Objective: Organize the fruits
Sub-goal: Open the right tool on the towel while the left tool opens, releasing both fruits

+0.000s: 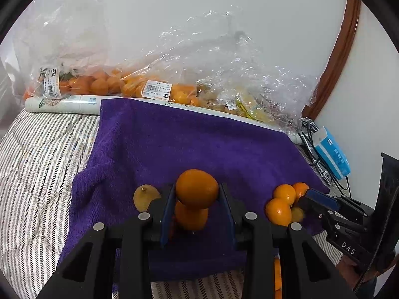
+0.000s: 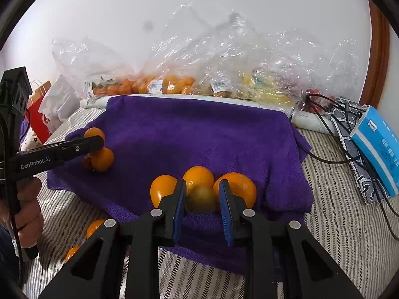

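Oranges on the purple towel (image 1: 189, 134): my left tool (image 1: 197, 194) grips one orange (image 1: 197, 188); my right tool (image 2: 202, 194), lettered "DAS", clasps a greenish fruit (image 2: 202, 198).

Each hand-held gripper (image 1: 197, 199) (image 2: 202, 199) is matte black with blue ribbed pads (image 1: 166, 214), round silver screws and white lettering; a bare-skinned hand (image 2: 27, 209) shows.
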The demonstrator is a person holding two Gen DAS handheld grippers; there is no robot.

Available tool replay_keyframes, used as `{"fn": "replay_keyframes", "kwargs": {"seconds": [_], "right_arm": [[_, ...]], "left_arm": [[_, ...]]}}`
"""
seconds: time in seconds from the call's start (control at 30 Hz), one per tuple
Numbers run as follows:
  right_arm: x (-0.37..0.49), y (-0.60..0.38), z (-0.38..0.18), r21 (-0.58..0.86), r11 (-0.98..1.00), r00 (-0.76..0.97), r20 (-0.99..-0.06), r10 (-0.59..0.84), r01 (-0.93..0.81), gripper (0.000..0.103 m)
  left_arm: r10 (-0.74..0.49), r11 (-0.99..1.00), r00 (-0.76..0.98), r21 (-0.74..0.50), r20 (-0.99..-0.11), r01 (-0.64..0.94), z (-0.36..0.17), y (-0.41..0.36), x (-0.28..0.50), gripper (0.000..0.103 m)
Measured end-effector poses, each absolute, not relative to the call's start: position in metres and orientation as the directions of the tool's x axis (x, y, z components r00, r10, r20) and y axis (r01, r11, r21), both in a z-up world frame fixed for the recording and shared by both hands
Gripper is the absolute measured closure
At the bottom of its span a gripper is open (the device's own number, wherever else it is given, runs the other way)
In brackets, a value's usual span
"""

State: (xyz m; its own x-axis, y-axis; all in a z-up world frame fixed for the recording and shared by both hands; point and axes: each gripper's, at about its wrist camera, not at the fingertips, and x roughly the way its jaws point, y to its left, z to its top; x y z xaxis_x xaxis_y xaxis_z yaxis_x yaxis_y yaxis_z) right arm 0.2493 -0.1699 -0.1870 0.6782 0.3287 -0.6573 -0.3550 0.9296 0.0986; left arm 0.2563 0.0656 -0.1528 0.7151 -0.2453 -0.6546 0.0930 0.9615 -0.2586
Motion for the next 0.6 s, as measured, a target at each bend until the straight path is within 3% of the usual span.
{"fn": "replay_keyframes", "kwargs": {"seconds": [0.27, 0.6], "right_arm": [[0.2488, -0.1728, -0.1839, 0.112, 0.931, 0.685, -0.648, 0.333, -0.346, 0.068], [0.2475, -0.1767, -0.1804, 0.126, 0.936, 0.697, -0.636, 0.331, -0.329, 0.067]], "left_arm": [[-0.248, 0.961, 0.715, -0.26, -0.654, 0.095, -0.1526, 0.066, 0.2561, 0.07], [-0.25, 0.963, 0.723, -0.245, -0.644, 0.115, -0.1504, 0.0606, 0.2519, 0.07]]}}
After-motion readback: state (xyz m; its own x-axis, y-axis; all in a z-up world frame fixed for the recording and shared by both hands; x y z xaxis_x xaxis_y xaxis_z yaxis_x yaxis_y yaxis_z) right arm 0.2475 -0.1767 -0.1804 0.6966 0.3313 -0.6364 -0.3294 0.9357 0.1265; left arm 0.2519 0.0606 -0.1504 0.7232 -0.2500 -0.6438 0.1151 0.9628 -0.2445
